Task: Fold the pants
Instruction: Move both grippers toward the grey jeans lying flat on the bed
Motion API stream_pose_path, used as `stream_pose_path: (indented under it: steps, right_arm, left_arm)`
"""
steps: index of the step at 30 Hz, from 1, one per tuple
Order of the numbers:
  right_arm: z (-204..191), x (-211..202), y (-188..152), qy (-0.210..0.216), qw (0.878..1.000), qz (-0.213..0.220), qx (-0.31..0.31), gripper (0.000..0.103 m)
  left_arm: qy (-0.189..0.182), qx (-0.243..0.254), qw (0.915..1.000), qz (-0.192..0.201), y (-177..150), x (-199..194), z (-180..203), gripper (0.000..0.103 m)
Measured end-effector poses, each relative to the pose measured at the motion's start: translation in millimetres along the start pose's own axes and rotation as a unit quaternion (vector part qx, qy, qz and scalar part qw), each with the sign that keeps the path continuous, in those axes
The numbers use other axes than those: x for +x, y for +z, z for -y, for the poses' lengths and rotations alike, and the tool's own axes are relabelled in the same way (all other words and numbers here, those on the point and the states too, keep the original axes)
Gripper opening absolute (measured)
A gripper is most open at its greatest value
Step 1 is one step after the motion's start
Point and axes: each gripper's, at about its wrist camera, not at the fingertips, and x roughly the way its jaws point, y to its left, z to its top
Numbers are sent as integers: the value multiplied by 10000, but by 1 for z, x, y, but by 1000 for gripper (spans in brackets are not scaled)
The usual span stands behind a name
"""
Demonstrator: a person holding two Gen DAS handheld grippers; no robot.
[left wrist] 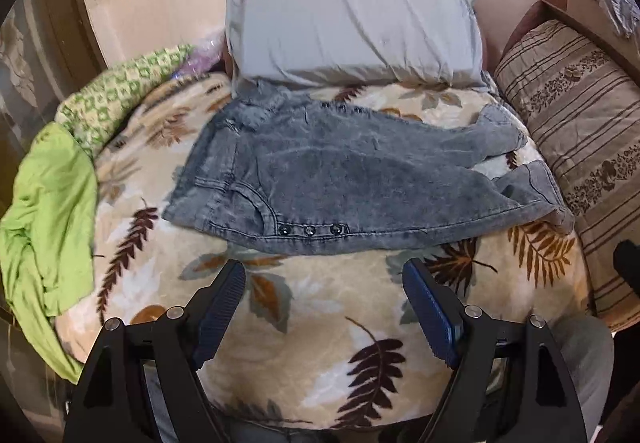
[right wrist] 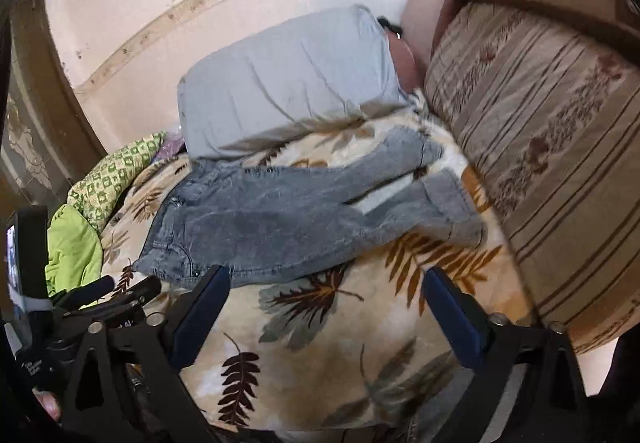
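Jeans (left wrist: 340, 179) lie flat on the bed, unfolded (legs splayed). Left tool (left wrist: 324, 283) & right tool (right wrist: 324, 287) both released, holding nothing. Next imo: grab waistband + cuff.

Faded acid-washed denim pants (left wrist: 340, 179), plush matt leaf-print blanket (left wrist: 320, 315), smooth grey cotton pillow (left wrist: 352, 23), ribbed rubbery fingers (left wrist: 224, 307)

Left gripper (left wrist: 324, 275) and right gripper (right wrist: 322, 283): black angular frames, silver screws at the pivots, ribbed dark blue pads (left wrist: 430, 313) on each finger.
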Motion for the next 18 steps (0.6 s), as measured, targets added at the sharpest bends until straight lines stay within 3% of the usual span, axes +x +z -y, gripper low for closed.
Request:
stream_pose_path:
  steps: [10,18]
  right_arm:
    - [7,15,10,-538,9985,-116,5,90]
    - [10,26,25,-498,9986,-156,43,90]
  left_arm:
    - [-24,-188,9998,-104,25,25,-25,81]
    - [-62,-377,9991,-178,40,41,-41,81]
